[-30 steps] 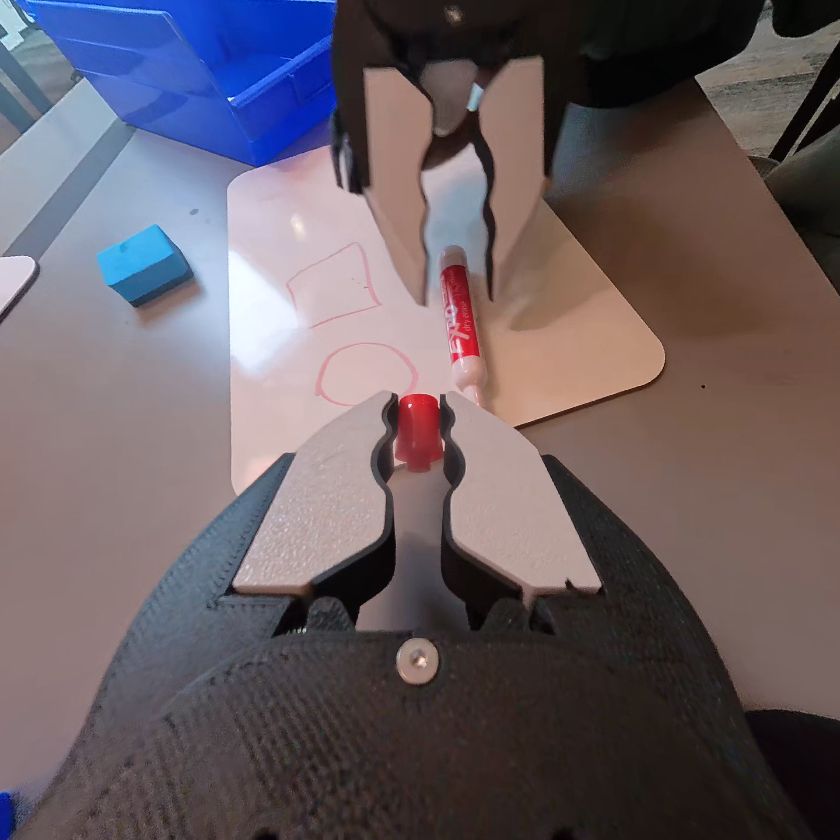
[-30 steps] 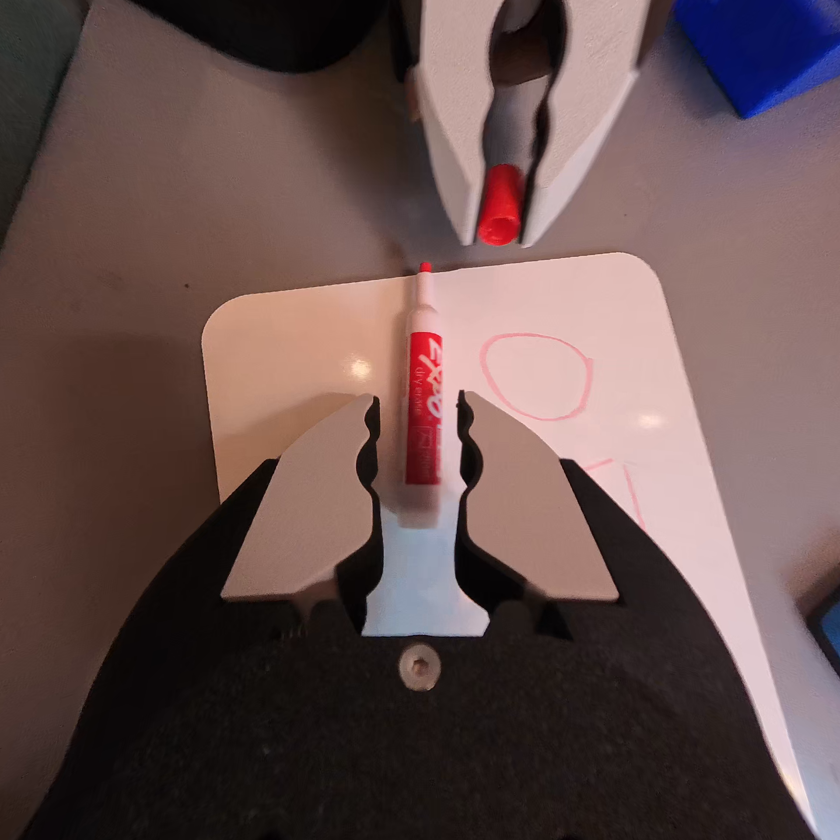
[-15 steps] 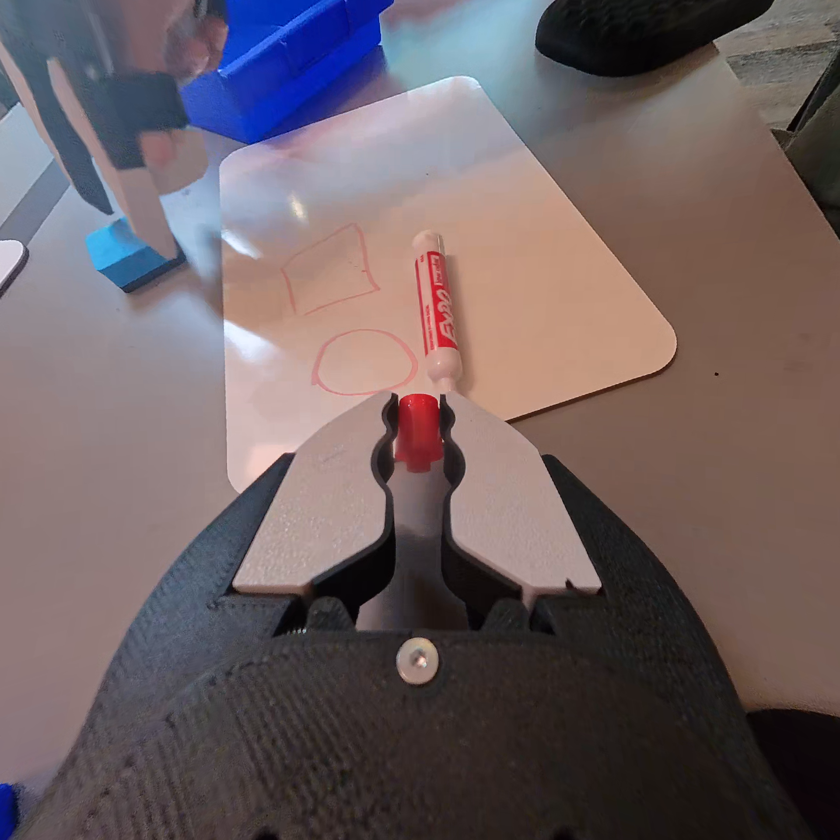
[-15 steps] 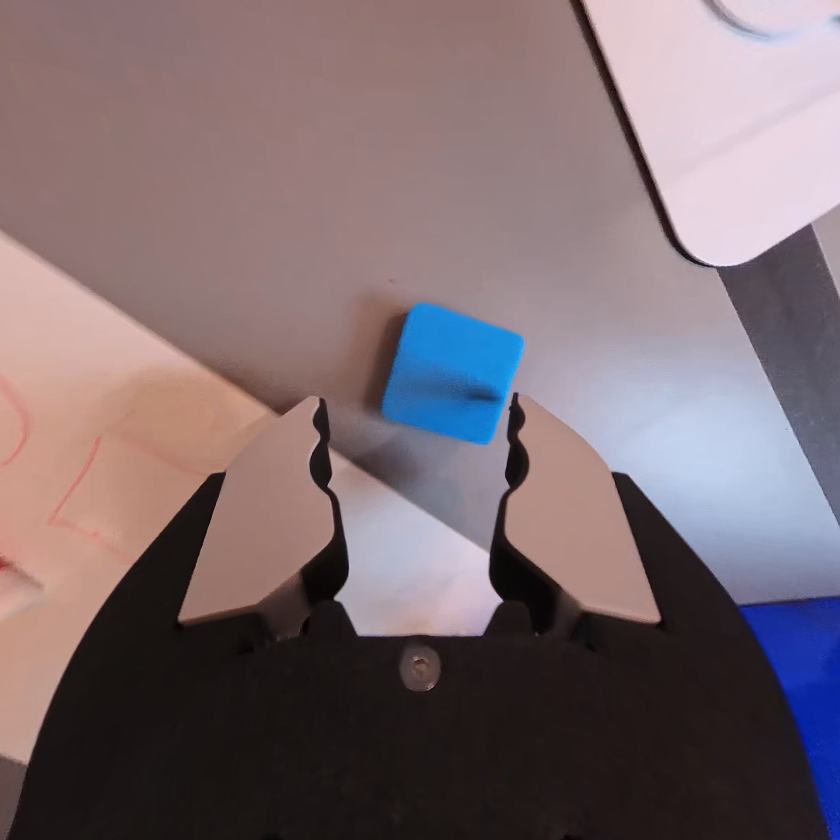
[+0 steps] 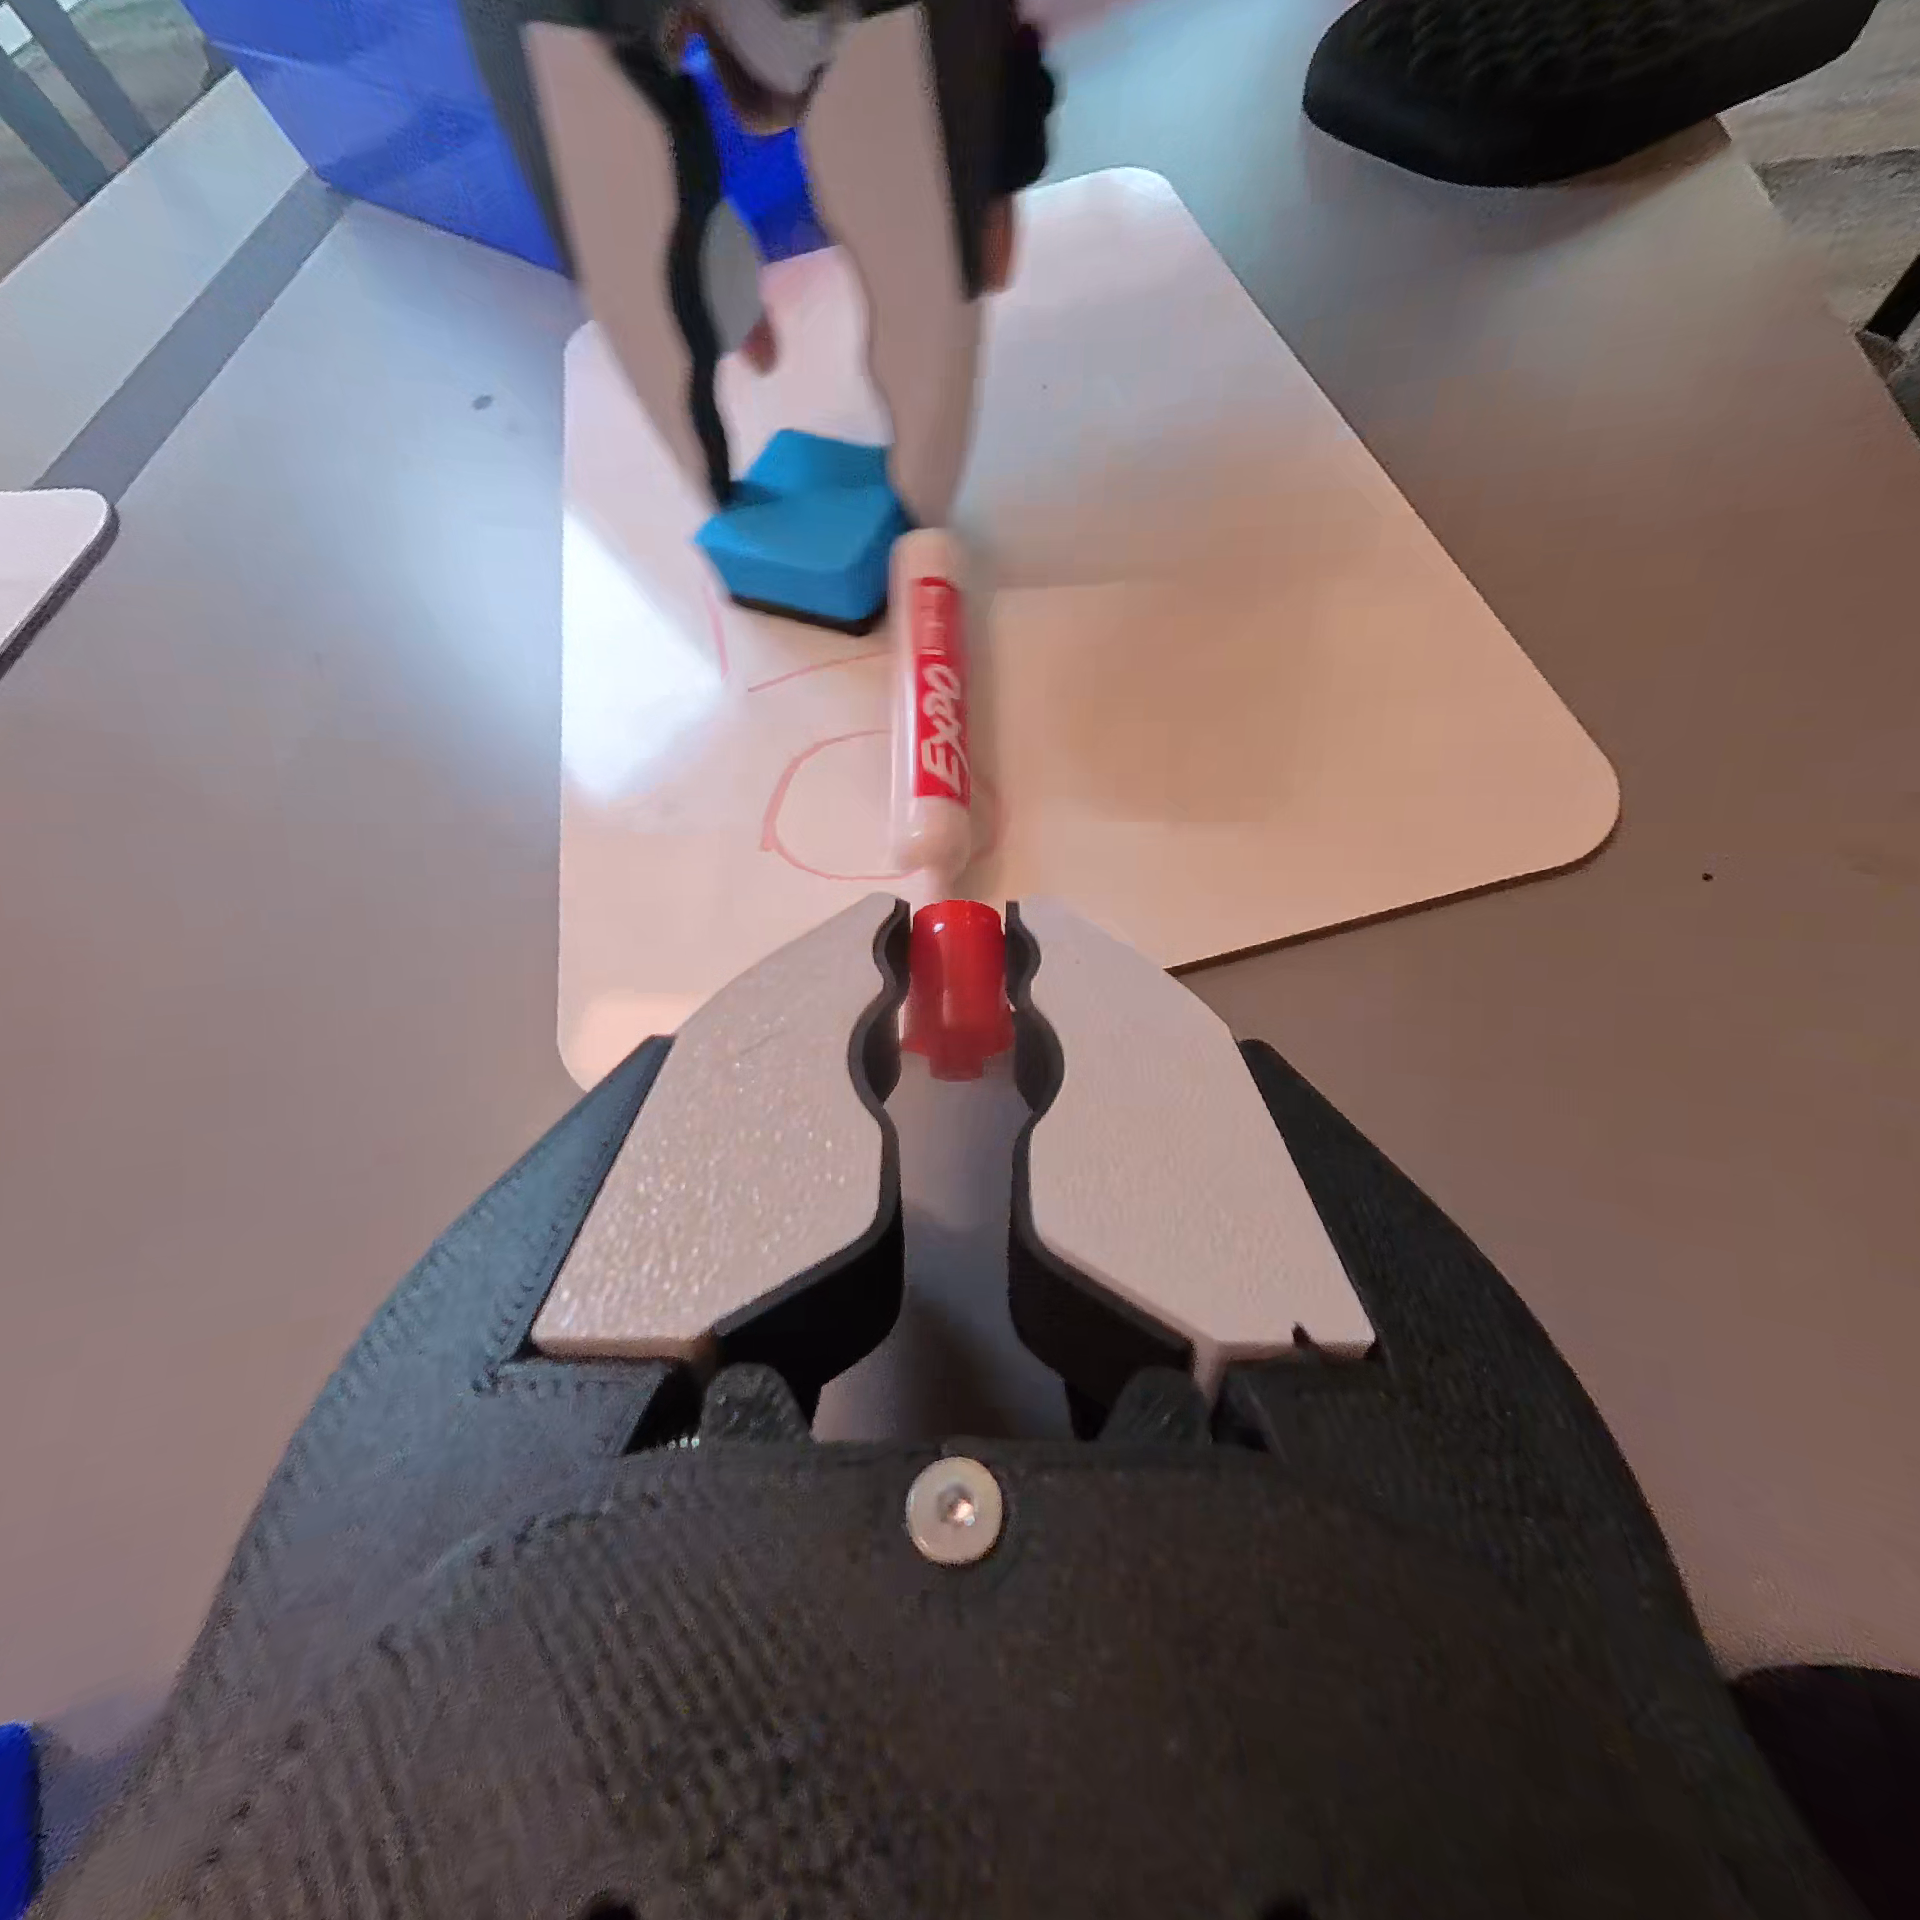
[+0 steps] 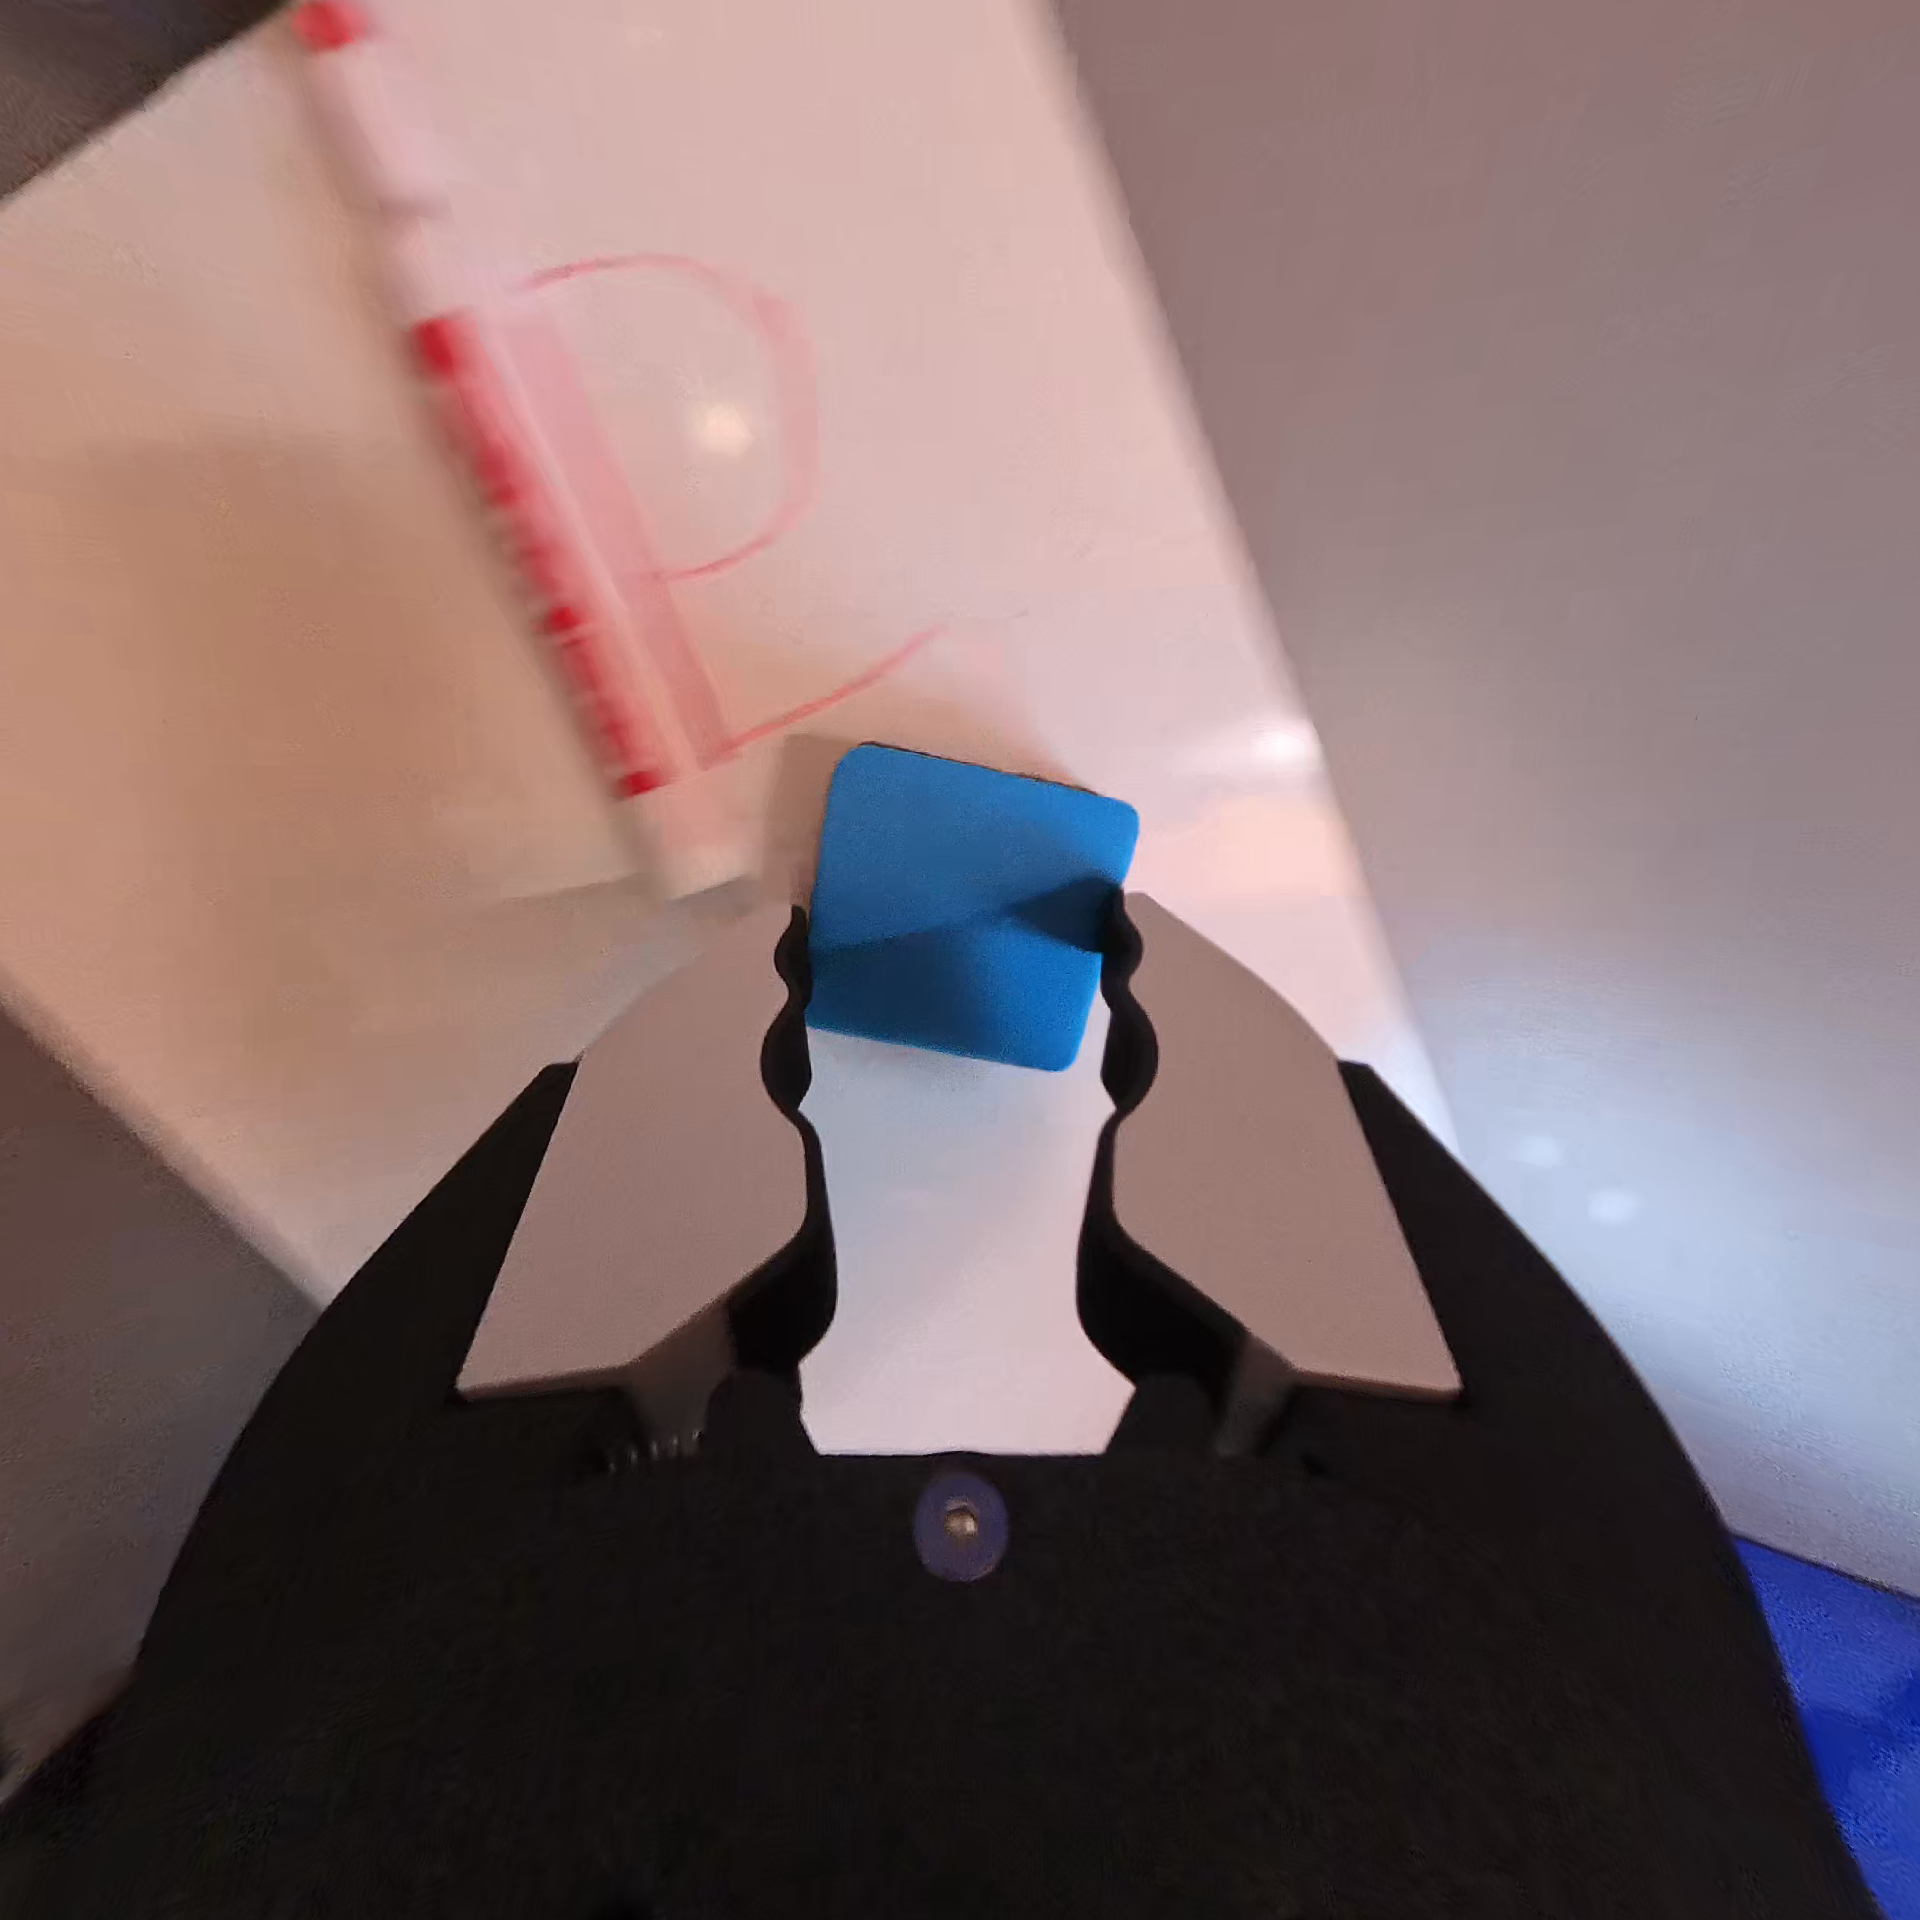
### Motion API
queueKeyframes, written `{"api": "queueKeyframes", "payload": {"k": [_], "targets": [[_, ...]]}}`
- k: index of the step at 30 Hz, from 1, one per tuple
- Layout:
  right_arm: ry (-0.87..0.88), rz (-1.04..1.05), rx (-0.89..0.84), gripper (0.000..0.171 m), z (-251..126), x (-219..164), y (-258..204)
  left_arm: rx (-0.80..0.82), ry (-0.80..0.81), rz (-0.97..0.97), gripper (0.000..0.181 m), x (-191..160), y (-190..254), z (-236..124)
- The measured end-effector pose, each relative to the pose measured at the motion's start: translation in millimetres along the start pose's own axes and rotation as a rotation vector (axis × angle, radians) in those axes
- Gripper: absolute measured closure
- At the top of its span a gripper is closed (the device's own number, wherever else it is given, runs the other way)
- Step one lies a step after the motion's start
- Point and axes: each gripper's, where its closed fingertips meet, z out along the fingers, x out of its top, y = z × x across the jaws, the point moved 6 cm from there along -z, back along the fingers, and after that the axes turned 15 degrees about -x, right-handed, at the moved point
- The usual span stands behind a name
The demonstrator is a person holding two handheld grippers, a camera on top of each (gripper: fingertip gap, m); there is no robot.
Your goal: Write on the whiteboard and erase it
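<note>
A white whiteboard lies flat on the grey table, with a faint red circle and the remains of a square drawn on it. An uncapped red marker lies on the board. My left gripper is shut on the red marker cap just off the board's near edge. My right gripper is shut on a blue eraser and presses it on the board over the square, beside the marker's back end. The right gripper also shows in the left wrist view, with the eraser under it.
A blue plastic bin stands beyond the board at the far left. A second white board's corner shows at the left edge. A black object rests at the table's far right.
My right gripper closed on the blue eraser beside the board and carried it onto the board. Part of the drawn square is gone. The marker has shifted a little. My left gripper holds still.
</note>
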Motion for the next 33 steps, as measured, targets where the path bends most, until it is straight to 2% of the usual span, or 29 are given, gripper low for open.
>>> {"api": "queueKeyframes", "payload": {"k": [2,5,8,11,14,16,19,21,24,26,28,30,33], "targets": [[-0.004,-0.031,0.071,0.117,-10.7,-5.3,-23.4,0.011,-0.005,-0.001,0.164,-0.2,-1.2,0.1],[-0.017,-0.079,0.069,0.117,-17.3,-12.7,-36.7,0.028,-0.005,0.012,0.164,1.6,-1.6,-1.1],[-0.038,0.035,-0.042,0.117,-6.1,-21.4,-0.3,0.031,-0.013,0.013,0.164,1.4,-1.5,-0.7],[0.002,0.155,-0.030,0.117,3.6,-13.6,19.6,0.041,-0.022,0.021,0.164,1.8,-1.4,-1.8],[0.051,0.022,0.033,0.117,-1.7,16.3,-22.8,0.044,-0.017,0.016,0.164,2.1,-2.2,-4.5],[-0.018,-0.090,0.023,0.117,-9.0,12.1,-37.6,0.043,-0.012,0.013,0.164,2.0,-2.7,-5.9],[-0.135,0.016,-0.025,0.117,-5.7,-16.2,-2.3,0.038,-0.013,0.021,0.164,2.9,-1.4,-5.3],[-0.123,0.120,-0.025,0.117,0.4,-20.6,18.6,0.030,-0.020,0.028,0.164,2.7,0.2,-3.4],[-0.050,0.032,0.020,0.117,-4.0,0.6,-13.5,0.023,-0.041,0.035,0.164,0.5,1.3,-1.1],[-0.058,-0.059,0.045,0.117,-13.2,-2.2,-36.8,0.018,-0.040,0.033,0.164,0.2,1.4,-1.0],[-0.116,-0.028,0.007,0.117,-15.0,-23.6,-24.0,0.013,-0.034,0.031,0.164,0.6,1.8,-0.8],[-0.141,0.108,-0.028,0.117,-8.1,-38.0,7.4,0.005,-0.034,0.032,0.164,0.7,2.8,1.1],[-0.061,0.126,-0.031,0.117,1.7,-9.1,9.0,-0.003,-0.052,0.039,0.164,-1.1,3.8,4.1]]}}
